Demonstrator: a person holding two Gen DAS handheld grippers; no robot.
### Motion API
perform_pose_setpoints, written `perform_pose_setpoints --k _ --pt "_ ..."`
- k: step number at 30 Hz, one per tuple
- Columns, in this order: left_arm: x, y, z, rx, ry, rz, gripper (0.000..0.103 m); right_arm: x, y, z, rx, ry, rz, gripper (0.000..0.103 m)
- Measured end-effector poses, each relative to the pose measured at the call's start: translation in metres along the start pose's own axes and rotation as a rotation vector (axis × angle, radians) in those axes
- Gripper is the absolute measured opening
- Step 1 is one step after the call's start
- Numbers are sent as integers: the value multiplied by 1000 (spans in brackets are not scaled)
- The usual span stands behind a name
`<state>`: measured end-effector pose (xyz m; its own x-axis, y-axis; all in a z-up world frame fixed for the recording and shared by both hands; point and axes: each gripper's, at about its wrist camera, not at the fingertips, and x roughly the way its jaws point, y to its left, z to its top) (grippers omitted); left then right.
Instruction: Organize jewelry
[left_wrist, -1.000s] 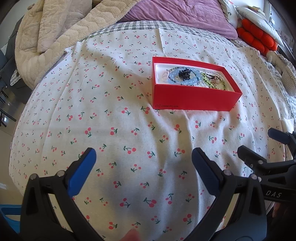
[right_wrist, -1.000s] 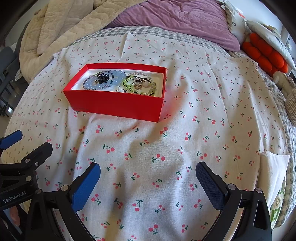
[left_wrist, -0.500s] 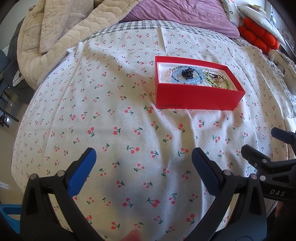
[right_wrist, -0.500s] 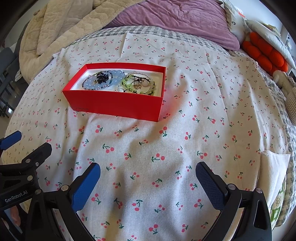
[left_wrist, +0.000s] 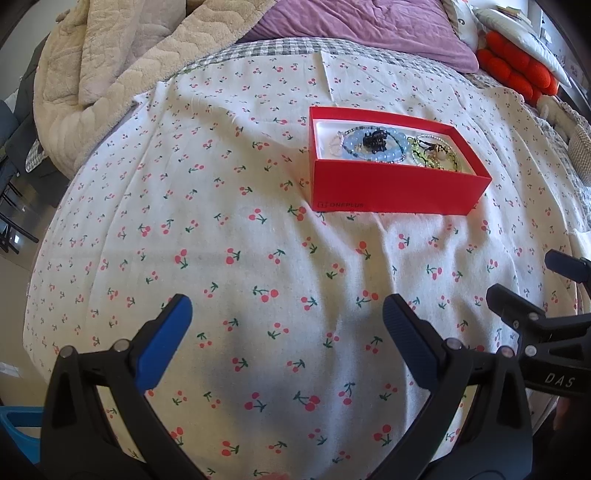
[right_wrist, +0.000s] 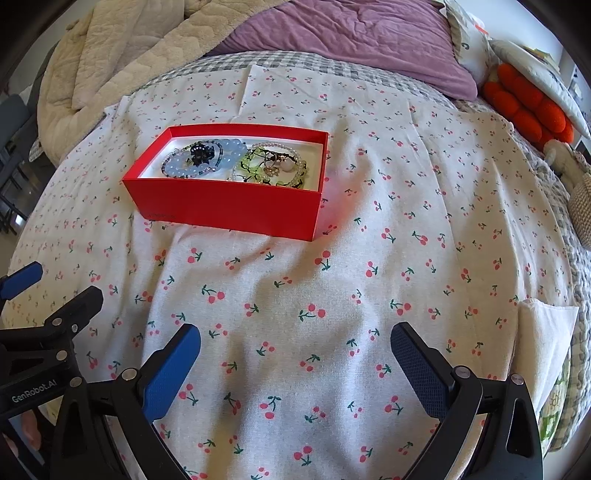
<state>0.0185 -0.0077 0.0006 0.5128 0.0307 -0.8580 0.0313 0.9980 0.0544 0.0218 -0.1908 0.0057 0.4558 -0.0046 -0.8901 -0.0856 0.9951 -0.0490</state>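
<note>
A red box (left_wrist: 395, 188) (right_wrist: 229, 206) sits on the cherry-print cloth (left_wrist: 258, 258) (right_wrist: 369, 258) on the bed. Inside lie a light blue bead bracelet (left_wrist: 373, 149) (right_wrist: 207, 162) with a black hair claw (left_wrist: 375, 138) (right_wrist: 199, 153) on it, and green bead jewelry (left_wrist: 436, 155) (right_wrist: 273, 168). My left gripper (left_wrist: 286, 332) is open and empty, well in front of the box. My right gripper (right_wrist: 295, 354) is open and empty, also in front of the box. Each gripper shows at the edge of the other's view.
A beige quilted blanket (left_wrist: 103, 66) (right_wrist: 110, 62) lies at the back left, a purple pillow (left_wrist: 362, 29) (right_wrist: 351, 37) at the back. Orange cushions (left_wrist: 517, 74) (right_wrist: 528, 107) are at the back right. The bed edge drops off at left.
Both grippers stay open and almost still. The left view has shifted a little, so the box sits slightly lower and to the right in it.
</note>
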Motion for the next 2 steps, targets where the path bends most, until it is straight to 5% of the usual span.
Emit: perform_pose_setpoints --k 2 --pt "3 1 -2 -7 3 -6 103 3 -2 -2 5 5 -2 103"
